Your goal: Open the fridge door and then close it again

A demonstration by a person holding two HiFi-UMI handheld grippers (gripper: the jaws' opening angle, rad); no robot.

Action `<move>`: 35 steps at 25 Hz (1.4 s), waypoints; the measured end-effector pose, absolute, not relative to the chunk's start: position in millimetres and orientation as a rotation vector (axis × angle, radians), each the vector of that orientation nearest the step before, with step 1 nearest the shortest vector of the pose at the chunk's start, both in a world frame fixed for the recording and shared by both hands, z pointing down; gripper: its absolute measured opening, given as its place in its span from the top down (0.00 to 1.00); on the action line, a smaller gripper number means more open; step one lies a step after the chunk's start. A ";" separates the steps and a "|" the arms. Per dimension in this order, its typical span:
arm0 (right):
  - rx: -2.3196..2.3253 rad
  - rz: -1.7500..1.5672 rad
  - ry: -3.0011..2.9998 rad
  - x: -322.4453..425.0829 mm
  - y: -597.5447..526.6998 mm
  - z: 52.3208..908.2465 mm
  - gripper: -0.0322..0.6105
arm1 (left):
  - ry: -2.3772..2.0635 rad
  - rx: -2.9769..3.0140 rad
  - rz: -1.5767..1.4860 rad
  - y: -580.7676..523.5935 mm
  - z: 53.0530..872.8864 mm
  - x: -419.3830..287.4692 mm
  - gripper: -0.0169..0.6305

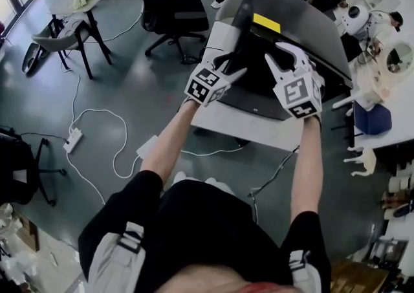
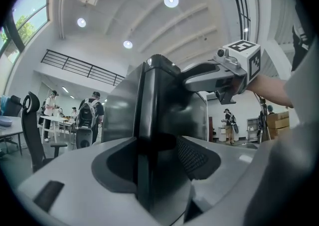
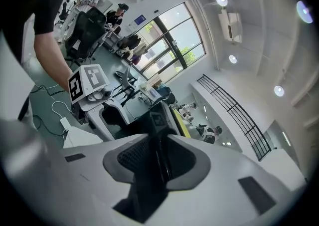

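Note:
A small black fridge (image 1: 304, 26) with a yellow sticker stands on a white table (image 1: 249, 125). Both grippers are at the top edge of its door (image 1: 255, 88). My left gripper (image 1: 229, 70) straddles that edge on the left and my right gripper (image 1: 284, 60) straddles it on the right. In the left gripper view the dark door edge (image 2: 149, 100) runs between the wide-set jaws of the left gripper (image 2: 159, 170), and the right gripper's marker cube (image 2: 242, 56) shows beyond. In the right gripper view the door edge (image 3: 160, 120) lies between the jaws of the right gripper (image 3: 157, 162). Neither pair of pads visibly presses on it.
A black office chair (image 1: 171, 10) and a grey chair (image 1: 61, 36) stand on the floor to the left. A power strip (image 1: 72, 140) with white cables lies near my feet. A blue box (image 1: 372, 118) and cluttered benches are at the right. People stand in the background.

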State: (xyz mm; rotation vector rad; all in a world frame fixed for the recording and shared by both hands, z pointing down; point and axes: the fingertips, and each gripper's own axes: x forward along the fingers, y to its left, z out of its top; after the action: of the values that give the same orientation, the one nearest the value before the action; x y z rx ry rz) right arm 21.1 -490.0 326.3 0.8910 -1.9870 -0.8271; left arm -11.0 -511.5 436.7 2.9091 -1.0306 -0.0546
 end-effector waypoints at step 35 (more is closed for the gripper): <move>0.657 -0.869 -2.099 37.2 -364.8 327.3 0.84 | -1.222 2.872 -0.016 -369.7 443.7 5.1 0.65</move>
State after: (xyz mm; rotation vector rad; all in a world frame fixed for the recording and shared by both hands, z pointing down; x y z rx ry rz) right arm 37.2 -364.8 327.3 0.6573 -2.0991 -0.8690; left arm 5.1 -369.7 443.7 2.8718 -1.2219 -0.0155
